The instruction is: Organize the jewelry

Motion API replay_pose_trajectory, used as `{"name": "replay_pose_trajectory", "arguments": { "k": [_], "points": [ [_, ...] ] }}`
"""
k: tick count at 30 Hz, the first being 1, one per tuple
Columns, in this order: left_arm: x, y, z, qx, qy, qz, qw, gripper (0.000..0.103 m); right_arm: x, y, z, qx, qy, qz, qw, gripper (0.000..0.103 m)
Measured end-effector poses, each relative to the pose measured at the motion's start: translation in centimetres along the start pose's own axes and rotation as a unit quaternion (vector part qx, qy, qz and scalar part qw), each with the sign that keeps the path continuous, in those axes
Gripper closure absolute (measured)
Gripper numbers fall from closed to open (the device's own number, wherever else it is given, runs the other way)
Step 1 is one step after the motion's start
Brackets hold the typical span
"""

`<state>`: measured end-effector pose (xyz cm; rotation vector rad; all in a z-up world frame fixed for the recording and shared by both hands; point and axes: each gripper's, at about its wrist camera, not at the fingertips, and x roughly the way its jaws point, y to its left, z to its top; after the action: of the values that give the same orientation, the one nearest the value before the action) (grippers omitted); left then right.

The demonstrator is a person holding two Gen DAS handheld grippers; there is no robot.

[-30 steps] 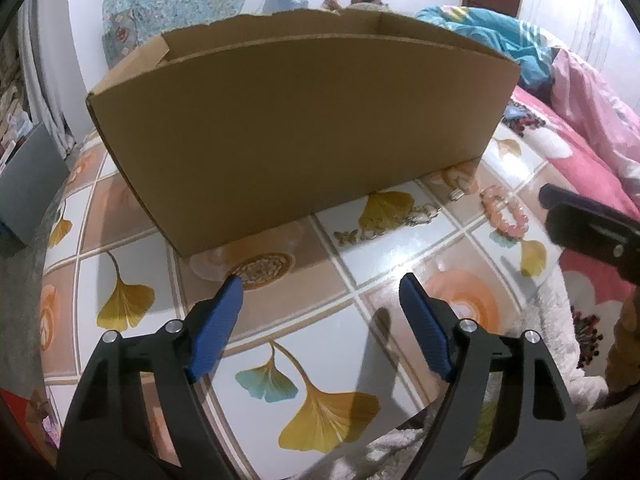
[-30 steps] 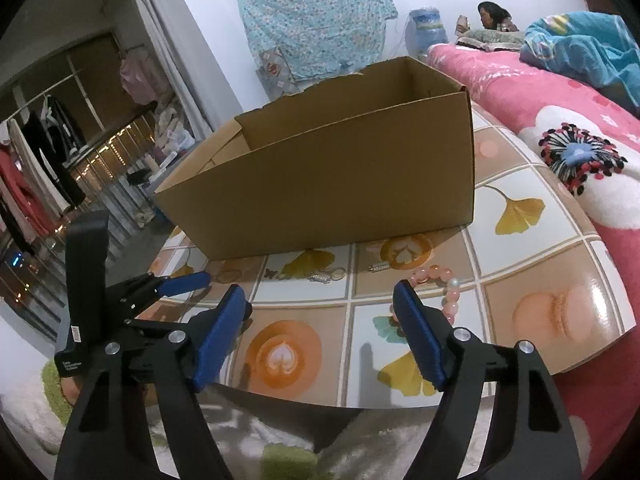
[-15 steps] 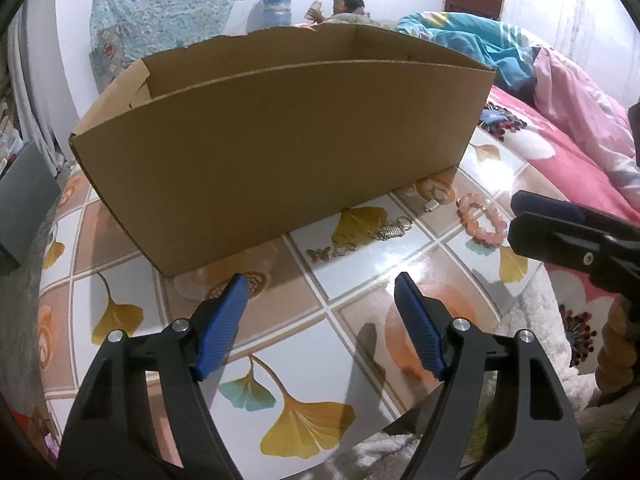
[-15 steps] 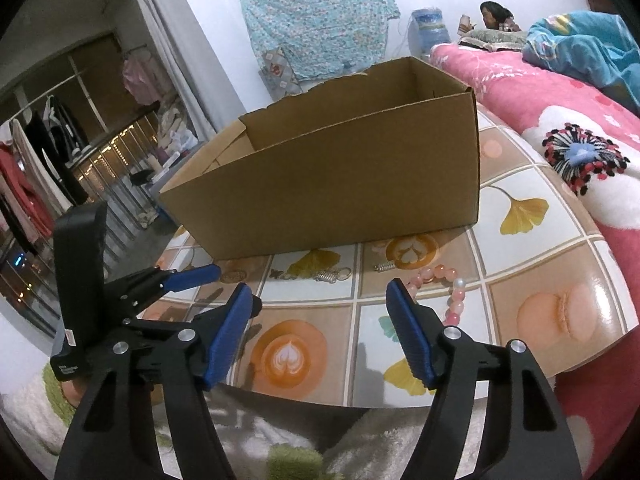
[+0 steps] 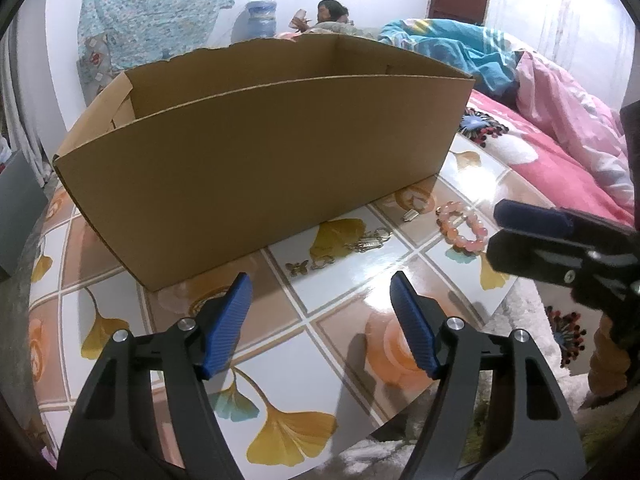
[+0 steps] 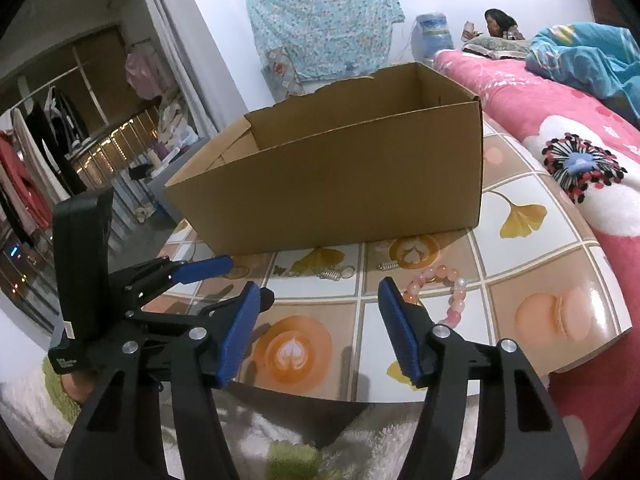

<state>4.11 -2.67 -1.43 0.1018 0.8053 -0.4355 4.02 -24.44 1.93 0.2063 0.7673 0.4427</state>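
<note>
My left gripper [image 5: 320,320] hangs over the table [image 5: 340,292], jaws apart with nothing between them, and they have just been closing. My right gripper [image 6: 318,324] is likewise apart and empty, its jaws also just narrowing. The box [image 6: 340,184] stands at twelve o'clock. The bead bracelet [image 6: 438,286] lies on the table at one o'clock from my right fingers, partly behind one pad. A butterfly charm [image 5: 297,268] and silver clasp [image 5: 370,242] lie just before the box.

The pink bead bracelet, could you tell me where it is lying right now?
In the right wrist view, the pink bead bracelet lies on the tiled tabletop, before the cardboard box, just right of a small silver clasp.
</note>
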Motion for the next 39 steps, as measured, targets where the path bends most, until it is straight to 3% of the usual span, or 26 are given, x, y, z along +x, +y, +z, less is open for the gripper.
{"name": "replay_pose_trajectory", "arguments": {
  "k": [24, 39],
  "points": [
    [-1.2, 0.1, 0.2, 0.025, -0.033, -0.050, 0.9979, 0.052, 0.0, 2.2, -0.6, -0.003, 0.012, -0.006, 1.000, 0.044],
    [-0.8, 0.7, 0.4, 0.028, -0.028, -0.035, 0.9986, 0.058, -0.9, 1.7, -2.1, -0.012, 0.009, -0.015, 1.000, 0.044]
  ]
}}
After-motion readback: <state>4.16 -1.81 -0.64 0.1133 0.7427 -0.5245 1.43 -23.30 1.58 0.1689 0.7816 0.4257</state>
